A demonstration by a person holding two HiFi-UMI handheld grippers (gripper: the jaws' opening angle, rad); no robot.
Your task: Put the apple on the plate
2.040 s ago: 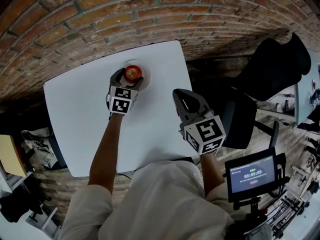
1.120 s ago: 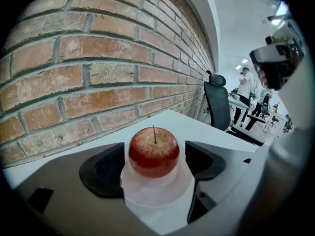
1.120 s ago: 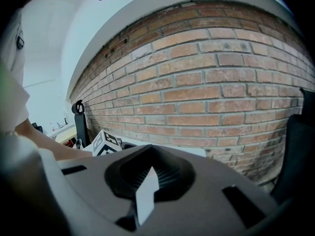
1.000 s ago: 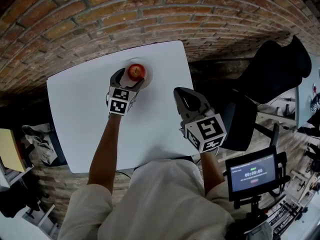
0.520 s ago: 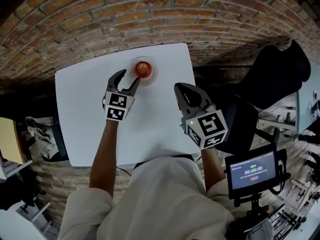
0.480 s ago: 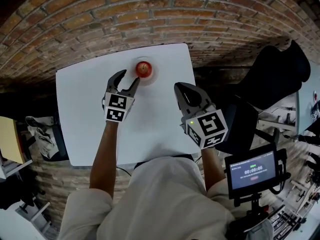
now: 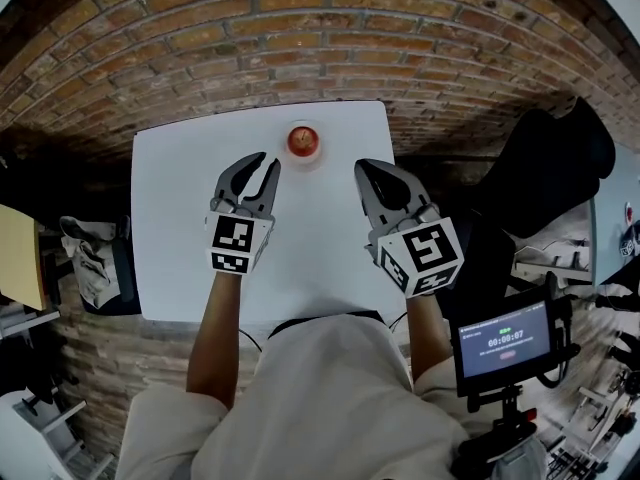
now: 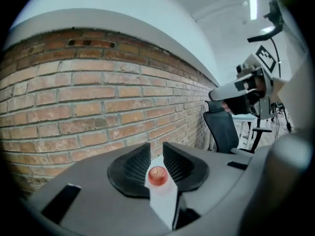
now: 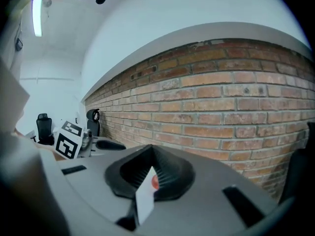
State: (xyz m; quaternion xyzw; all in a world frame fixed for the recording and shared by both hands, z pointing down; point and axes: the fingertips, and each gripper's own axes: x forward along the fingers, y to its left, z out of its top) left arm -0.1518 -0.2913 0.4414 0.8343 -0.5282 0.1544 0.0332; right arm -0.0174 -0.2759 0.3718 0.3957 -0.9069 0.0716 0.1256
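A red apple (image 7: 303, 140) stands on a small white plate (image 7: 303, 159) at the far edge of the white table (image 7: 180, 228), close to the brick wall. My left gripper (image 7: 265, 161) hovers short of it and to its left, well apart. Its jaws have just been closing; a narrow gap is left with nothing between them. Through that gap the left gripper view (image 8: 156, 149) shows the apple (image 8: 157, 176) far off. My right gripper (image 7: 365, 168) hangs to the right of the plate, its jaws together and empty. The apple (image 9: 155, 182) peeks past the tips in the right gripper view (image 9: 152, 149).
The brick wall (image 7: 300, 28) runs just behind the table. A black office chair (image 7: 545, 158) stands to the right. A small screen on a stand (image 7: 505, 343) is at the lower right. Bags and clutter (image 7: 90, 258) lie on the floor at the left.
The left gripper has drawn back from the apple and lifted, and its jaws have narrowed from wide apart. The apple stays on the plate. The right gripper has risen a little.
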